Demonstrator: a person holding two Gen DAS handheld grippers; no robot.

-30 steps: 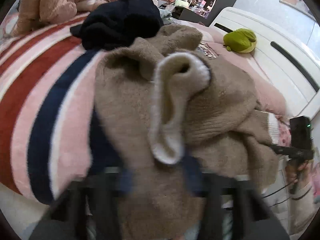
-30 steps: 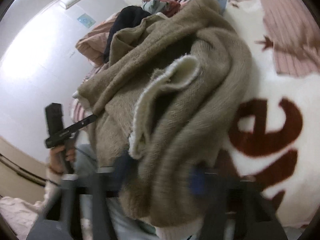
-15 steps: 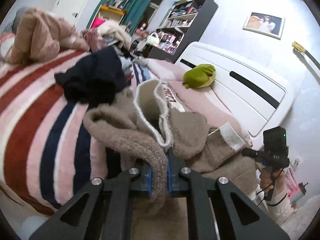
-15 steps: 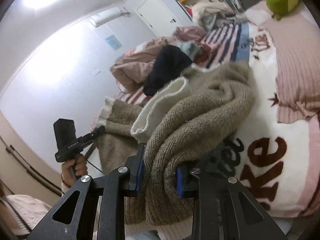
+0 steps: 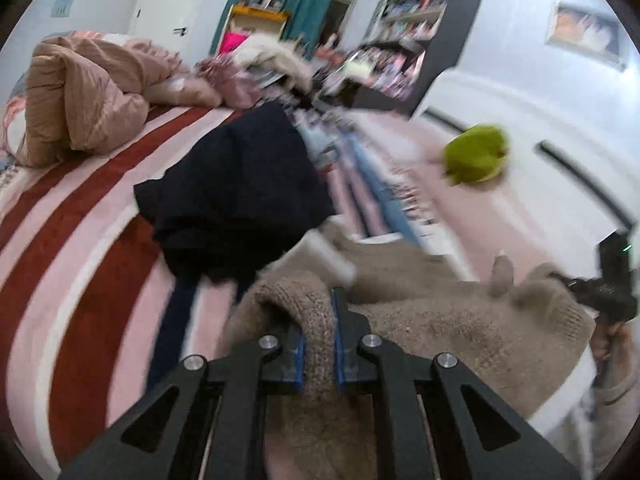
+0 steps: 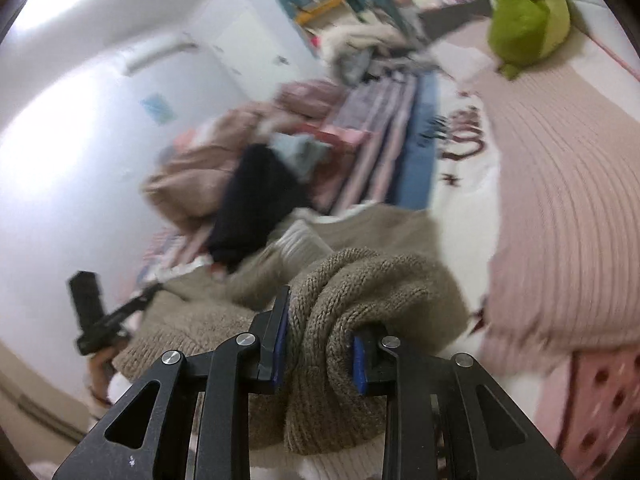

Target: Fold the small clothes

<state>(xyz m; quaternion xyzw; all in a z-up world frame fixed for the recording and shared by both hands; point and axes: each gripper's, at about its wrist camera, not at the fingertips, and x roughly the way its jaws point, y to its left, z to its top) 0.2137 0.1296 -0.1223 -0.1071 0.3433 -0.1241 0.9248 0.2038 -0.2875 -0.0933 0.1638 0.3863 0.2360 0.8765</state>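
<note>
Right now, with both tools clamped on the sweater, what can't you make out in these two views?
- Sweater: its lower part runs below the frame behind the left tool and the right tool, so its overall shape stays unknown.
- Bookshelf, left view: contents smeared by motion blur.
- Dark garment: bunched, type unclear.
- Words on the blanket, right view: blurred, unreadable.

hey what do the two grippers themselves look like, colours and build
Both the left gripper and the right gripper have matte black angular linkage arms with triangular cutouts, silver round screw heads at the joints, and blue pads lining the inner faces of the fingers.
</note>
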